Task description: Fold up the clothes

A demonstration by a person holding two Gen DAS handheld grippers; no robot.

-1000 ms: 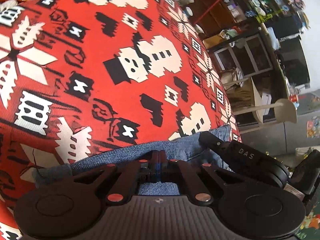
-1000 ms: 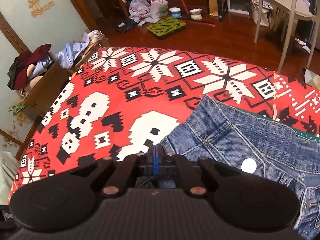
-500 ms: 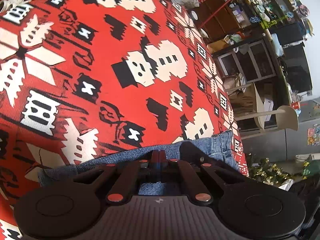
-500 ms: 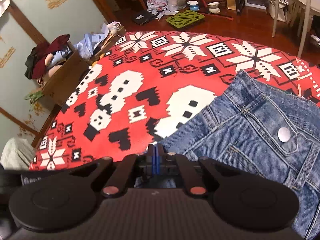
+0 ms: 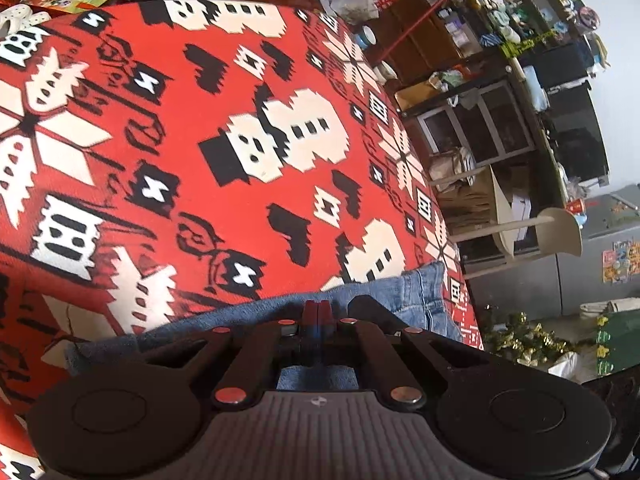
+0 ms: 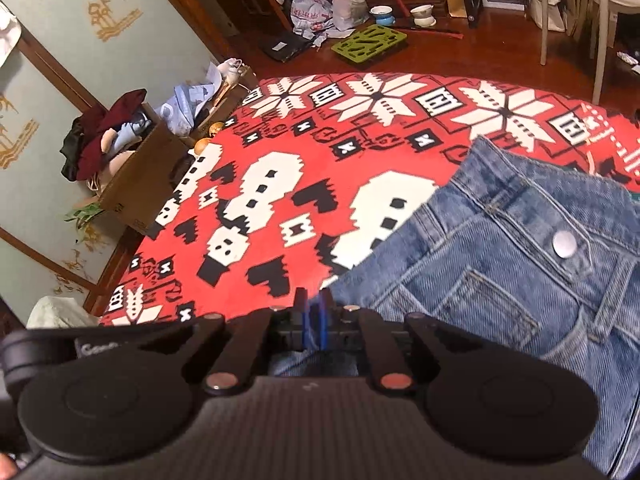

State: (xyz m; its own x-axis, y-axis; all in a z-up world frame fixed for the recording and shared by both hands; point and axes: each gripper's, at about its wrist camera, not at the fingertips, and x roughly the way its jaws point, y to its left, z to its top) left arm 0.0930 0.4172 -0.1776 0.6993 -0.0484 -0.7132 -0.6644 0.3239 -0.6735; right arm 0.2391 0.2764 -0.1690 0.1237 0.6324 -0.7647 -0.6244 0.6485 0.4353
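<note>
Jeans [image 6: 520, 264] have slid farther ahead of the right tool [image 6: 314, 316]; both it and the left tool [image 5: 316, 314] pinch denim edges, apparently dragging them flat across the tabletop [image 5: 160, 140].

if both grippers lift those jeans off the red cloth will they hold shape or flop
Likely flop: the jeans are soft denim that already bunches at the hem by the left gripper. They are probably heavy for cloth, given the thick seams and metal button. Slipping seems unlikely, since the right gripper looks pinched on coarse weave.
</note>
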